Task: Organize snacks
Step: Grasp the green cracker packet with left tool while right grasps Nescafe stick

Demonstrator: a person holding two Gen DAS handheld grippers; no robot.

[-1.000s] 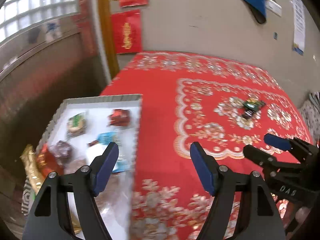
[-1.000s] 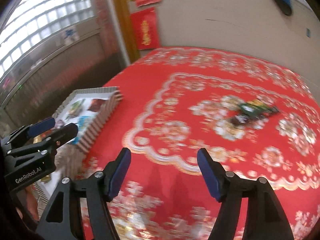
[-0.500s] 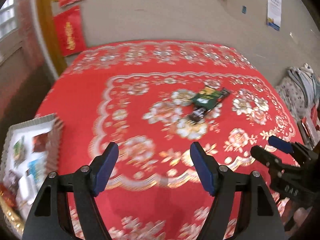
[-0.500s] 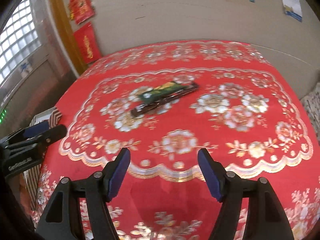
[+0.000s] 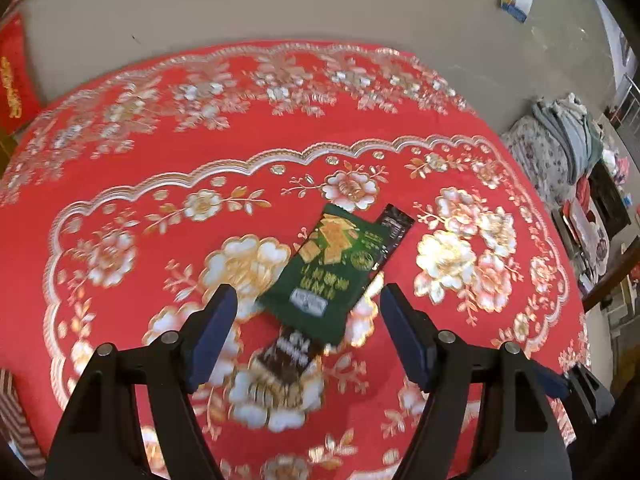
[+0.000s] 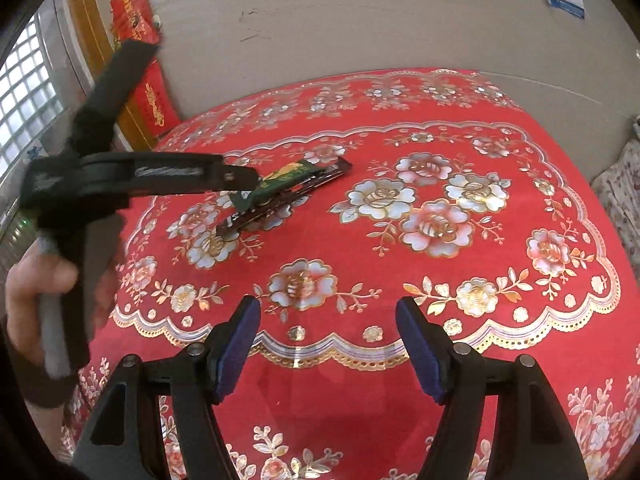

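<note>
A green snack packet (image 5: 334, 270) lies flat on the counter (image 5: 120, 152) (red floral cloth), overlapping a dark packet (image 5: 290, 354). The left hand-held gripper (image 5: 308, 334) hangs just above the green packet, jaws apart and empty; the right hand-held gripper (image 6: 328, 344), likewise parted, is well short of it.

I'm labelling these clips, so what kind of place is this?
Probably a lived-in home room: a table under a red floral tablecloth, red festive wall hangings beside a glass-block window, and piled bedding nearby.
</note>
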